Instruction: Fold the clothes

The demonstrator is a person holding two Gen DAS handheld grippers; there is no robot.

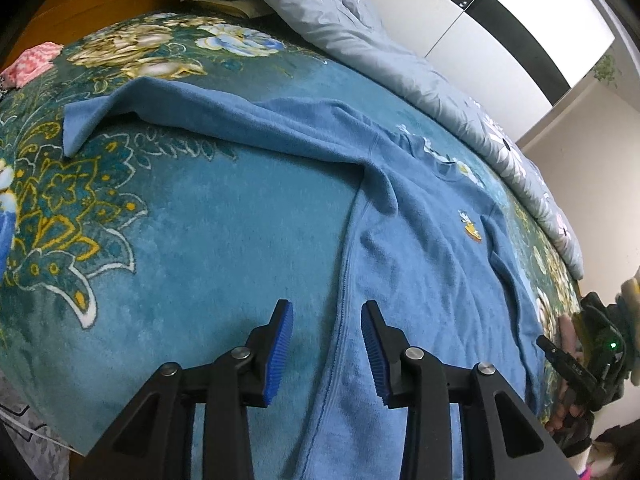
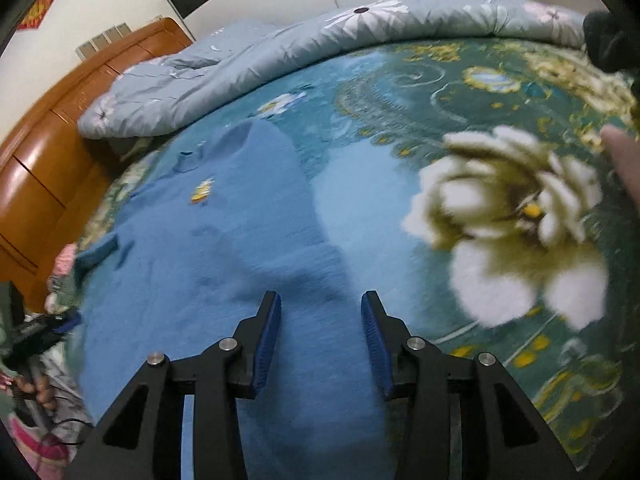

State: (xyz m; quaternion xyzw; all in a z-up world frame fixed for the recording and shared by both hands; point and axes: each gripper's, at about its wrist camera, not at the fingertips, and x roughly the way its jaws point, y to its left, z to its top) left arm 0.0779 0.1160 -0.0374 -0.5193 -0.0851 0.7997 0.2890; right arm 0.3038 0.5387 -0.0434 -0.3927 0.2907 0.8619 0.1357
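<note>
A blue sweatshirt (image 1: pixel 420 216) lies flat on the bed, front up, with a small yellow emblem (image 1: pixel 470 226) on its chest. One sleeve (image 1: pixel 160 100) stretches away to the left. My left gripper (image 1: pixel 326 308) is open just over the sweatshirt's side seam near the hem, with cloth under the gap and nothing pinched. In the right wrist view, which is blurred, the same sweatshirt (image 2: pixel 240 216) fills the lower left. My right gripper (image 2: pixel 320 298) stands open above its lower right part, pads clear of the cloth.
A teal floral blanket (image 1: pixel 200 208) covers the bed under the sweatshirt. A grey-blue duvet (image 2: pixel 280 52) is bunched along the far side. A wooden headboard (image 2: pixel 52 152) stands at the left, and a pink cloth (image 1: pixel 32 60) lies at the blanket's far left corner.
</note>
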